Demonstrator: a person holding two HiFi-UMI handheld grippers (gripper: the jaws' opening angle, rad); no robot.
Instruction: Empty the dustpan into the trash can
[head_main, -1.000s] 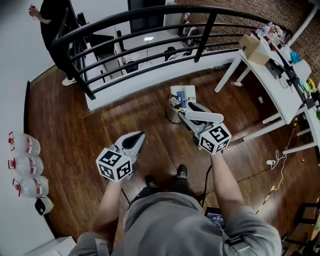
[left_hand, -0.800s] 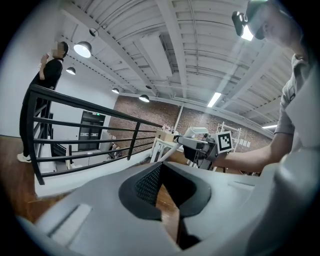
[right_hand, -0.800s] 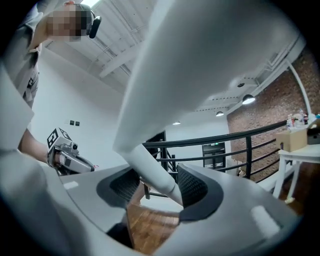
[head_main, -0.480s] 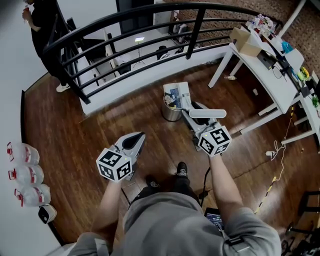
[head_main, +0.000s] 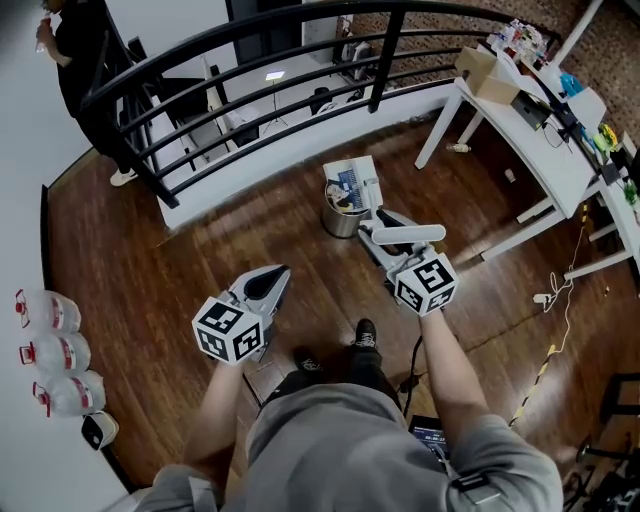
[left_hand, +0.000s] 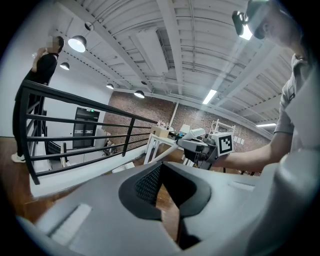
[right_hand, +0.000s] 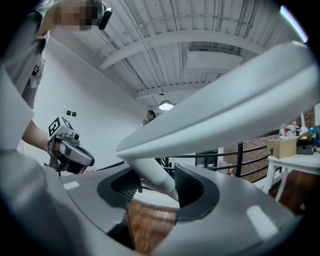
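Note:
A white dustpan (head_main: 350, 182) hangs tilted over the silver trash can (head_main: 338, 222), which stands on the wood floor near the railing. My right gripper (head_main: 374, 232) is shut on the dustpan's handle. In the right gripper view the white handle (right_hand: 150, 176) runs between the dark pads and the pan's body (right_hand: 225, 105) fills the upper picture. These jaws have just closed a little further on the handle. My left gripper (head_main: 277, 273) is lower left of the can, well apart from it. It is open, and only floor shows between its pads (left_hand: 145, 186).
A black railing (head_main: 250, 90) on a white kerb runs behind the can. A white table (head_main: 540, 150) with a cardboard box (head_main: 478, 68) stands at the right, a cable (head_main: 555, 330) on the floor below it. Water bottles (head_main: 50, 352) line the left wall. A person in black (head_main: 80, 60) stands far left.
My right gripper has shifted a little with the dustpan, which now sits slightly further over the can. The left gripper has stayed where it was.

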